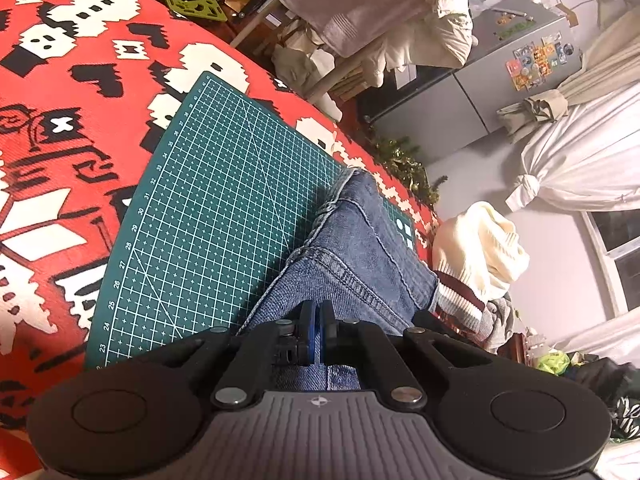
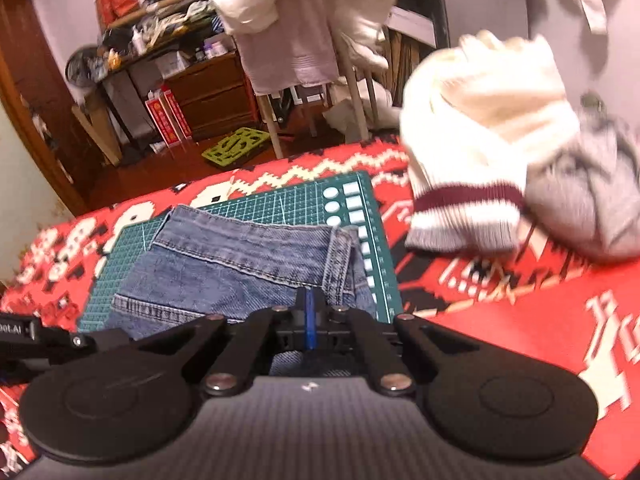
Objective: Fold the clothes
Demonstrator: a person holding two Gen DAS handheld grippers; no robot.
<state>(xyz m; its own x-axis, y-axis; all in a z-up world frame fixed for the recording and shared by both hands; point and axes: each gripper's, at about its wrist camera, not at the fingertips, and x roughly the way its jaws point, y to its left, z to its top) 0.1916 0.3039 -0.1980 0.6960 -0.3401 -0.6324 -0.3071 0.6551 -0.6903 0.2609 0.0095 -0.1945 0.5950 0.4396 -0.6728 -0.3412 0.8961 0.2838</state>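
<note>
- The blue denim jeans (image 2: 248, 264) are lying on the dark green gridded cutting mat (image 1: 208, 184), which sits on a red blanket with a white and black pixel pattern (image 1: 80, 120). They look partly folded already, stacked in layers with a seamed edge across the top.
- The left gripper (image 1: 318, 334) has its blue pads nearly together with just a thin slit between them, right over the denim. Looks like it could be pinching a layer, but I honestly can't tell if any cloth is in there.
- The right gripper (image 2: 310, 320) has its fingers pressed together at the near edge of the jeans. Same deal, can't tell if it's got fabric.
- My guess is the step is grabbing the near edge with both grippers to fold it over. To do it well: get both layers in each pinch, lift evenly and keep the 2 grippers level so the edge doesn't skew.
- Room-wise: lots of bare mat on the left side of the jeans, so that's the easy direction.
- On the right the jeans run close to the mat's edge, and the cream knit sweater with maroon-striped hem (image 2: 480, 128) and a grey garment (image 2: 592, 200) are piled just beyond it. Stay clear of dragging those.
</note>
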